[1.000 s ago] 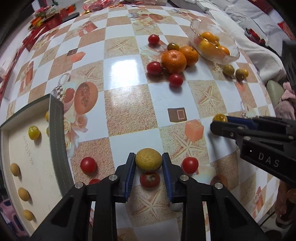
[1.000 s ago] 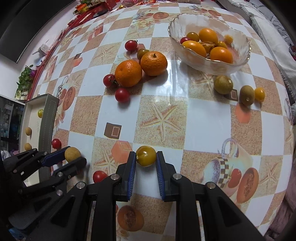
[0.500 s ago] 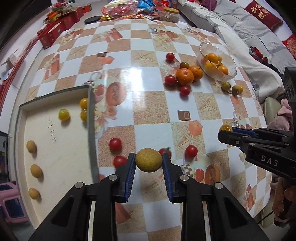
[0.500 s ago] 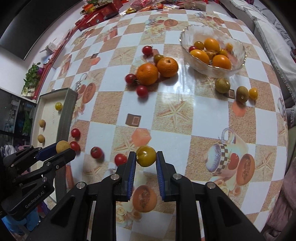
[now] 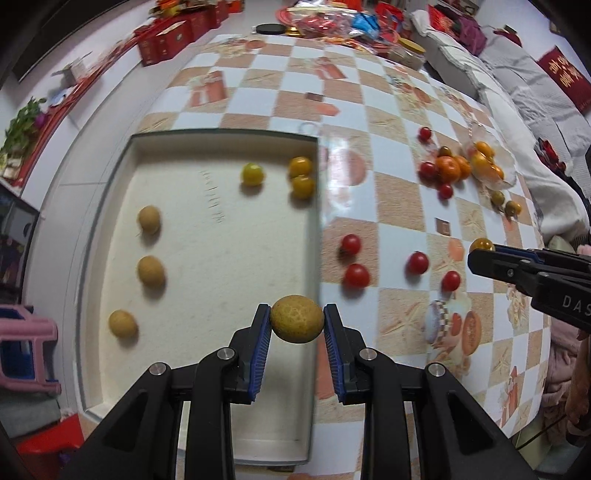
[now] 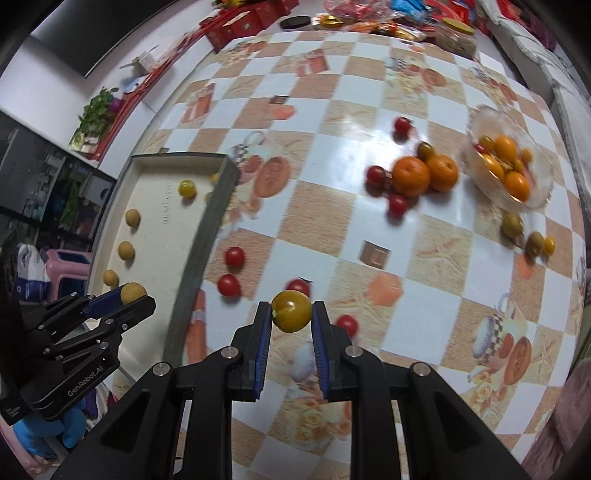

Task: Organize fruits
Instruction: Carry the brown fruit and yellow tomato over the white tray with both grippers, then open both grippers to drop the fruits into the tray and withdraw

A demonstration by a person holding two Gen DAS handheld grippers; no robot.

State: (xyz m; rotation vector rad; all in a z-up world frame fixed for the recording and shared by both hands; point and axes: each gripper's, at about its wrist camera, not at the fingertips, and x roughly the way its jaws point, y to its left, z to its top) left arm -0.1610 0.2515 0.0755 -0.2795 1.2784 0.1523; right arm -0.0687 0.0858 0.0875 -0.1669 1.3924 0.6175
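Observation:
My left gripper (image 5: 296, 325) is shut on a rough tan-yellow round fruit (image 5: 296, 323), held above the right edge of a shallow cream tray (image 5: 207, 243). The tray holds three tan fruits at its left (image 5: 150, 270) and three yellow tomatoes at its far side (image 5: 252, 174). My right gripper (image 6: 291, 312) is shut on a yellow tomato (image 6: 291, 311), held above the checkered table right of the tray (image 6: 155, 236). The left gripper shows in the right wrist view (image 6: 127, 297), the right gripper in the left wrist view (image 5: 480, 249).
Several red cherry tomatoes (image 5: 356, 275) lie on the table beside the tray. Two oranges (image 6: 410, 176) and a glass bowl (image 6: 535, 192) of orange and yellow fruit sit far right, with greenish fruits (image 6: 512, 225) near it. Red boxes and packets (image 5: 173, 35) line the far edge.
Both grippers have risen and shifted left with their fruits. The left gripper now hangs over the tray's right edge; the tray fills far more of its view.

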